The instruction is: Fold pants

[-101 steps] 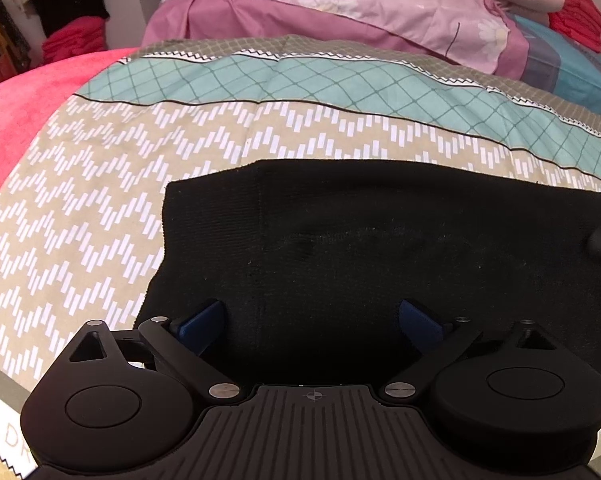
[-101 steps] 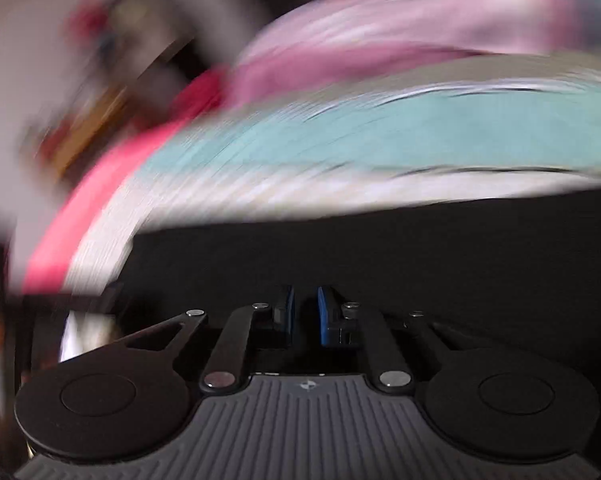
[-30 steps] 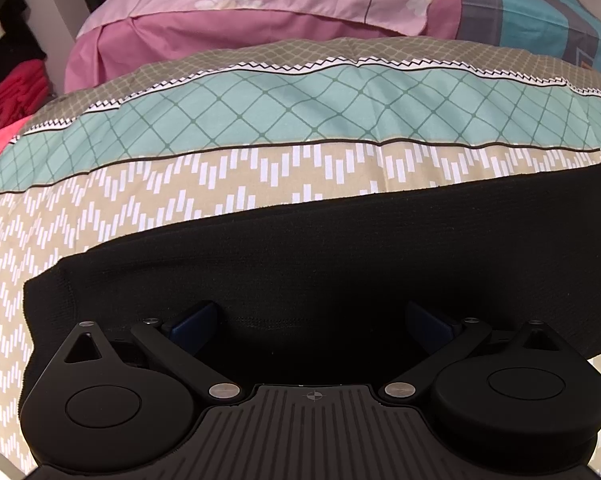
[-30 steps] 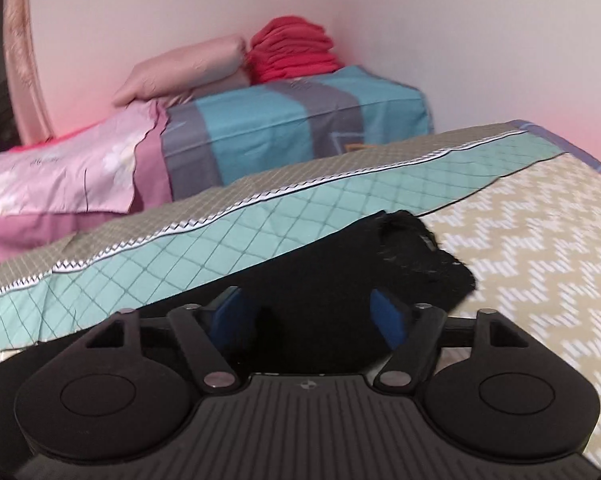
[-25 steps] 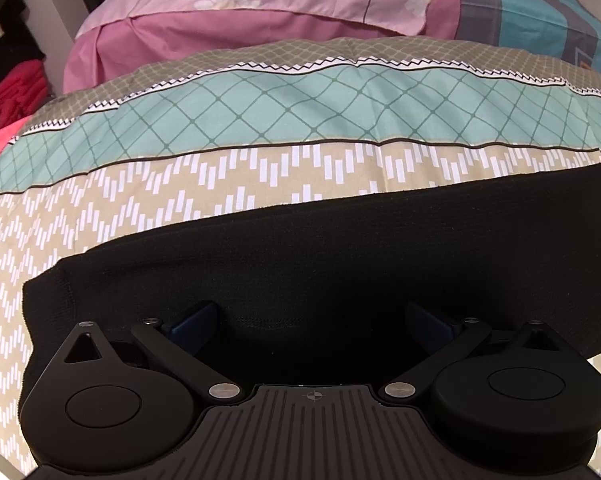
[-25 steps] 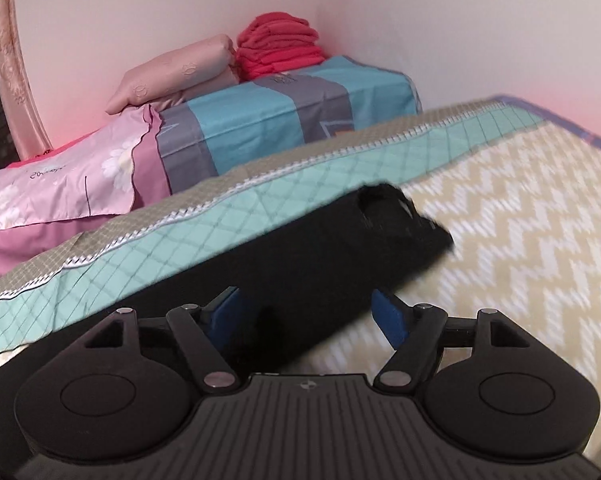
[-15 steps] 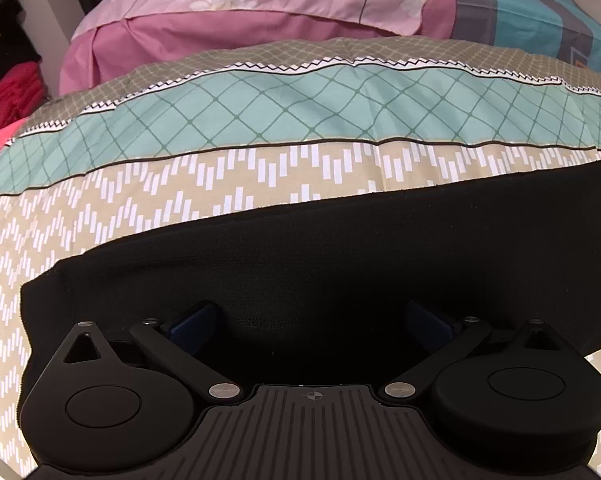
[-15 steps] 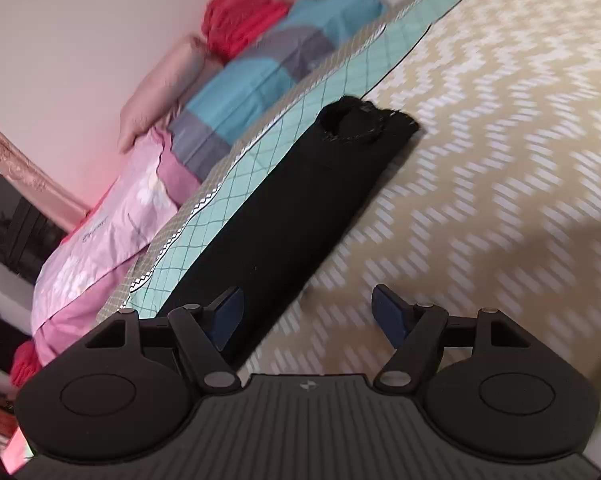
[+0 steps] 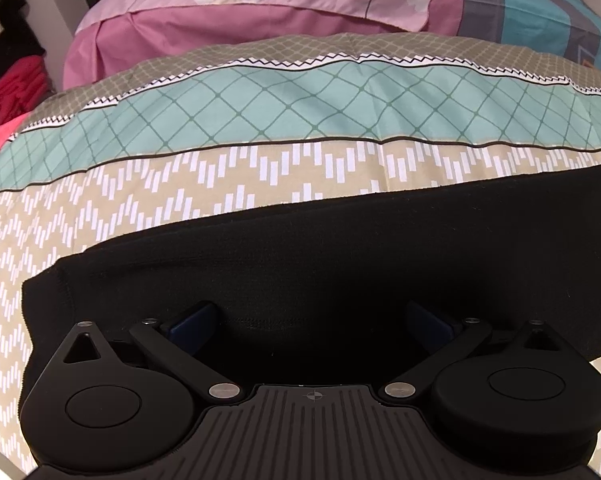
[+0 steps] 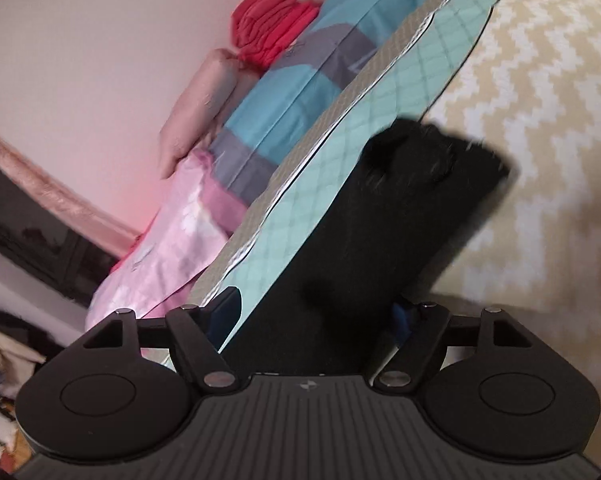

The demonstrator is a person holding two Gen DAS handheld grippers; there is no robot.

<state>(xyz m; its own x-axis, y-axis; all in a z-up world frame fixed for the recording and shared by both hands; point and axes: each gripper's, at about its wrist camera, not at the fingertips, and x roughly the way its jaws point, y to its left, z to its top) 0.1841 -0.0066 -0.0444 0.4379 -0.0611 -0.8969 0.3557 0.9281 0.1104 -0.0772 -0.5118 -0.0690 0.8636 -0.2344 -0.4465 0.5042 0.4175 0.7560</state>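
Black pants point(image 9: 340, 272) lie flat across the patterned bedspread point(image 9: 180, 200), one end at the left of the left wrist view. My left gripper point(image 9: 310, 320) hangs just over them, open wide, and its blue pads point(image 9: 192, 322) do not press on the cloth. In the tilted right wrist view the pants point(image 10: 400, 220) run as a long strip away from me to their frayed far end. My right gripper point(image 10: 314, 312) straddles the near part of that strip. Its jaws are opening, with the cloth between them but not pinched.
Pink pillows point(image 9: 260, 0) and a blue-and-grey pillow point(image 10: 300, 92) lie at the head of the bed. On them sits a stack of folded red cloth point(image 10: 272, 24) against the wall. More red cloth point(image 9: 16, 84) is piled at far left.
The right gripper has rolled, so the bed now looks tilted, and it has sunk toward the strip of pants, which now lies between its fingers. The left gripper has stayed put.
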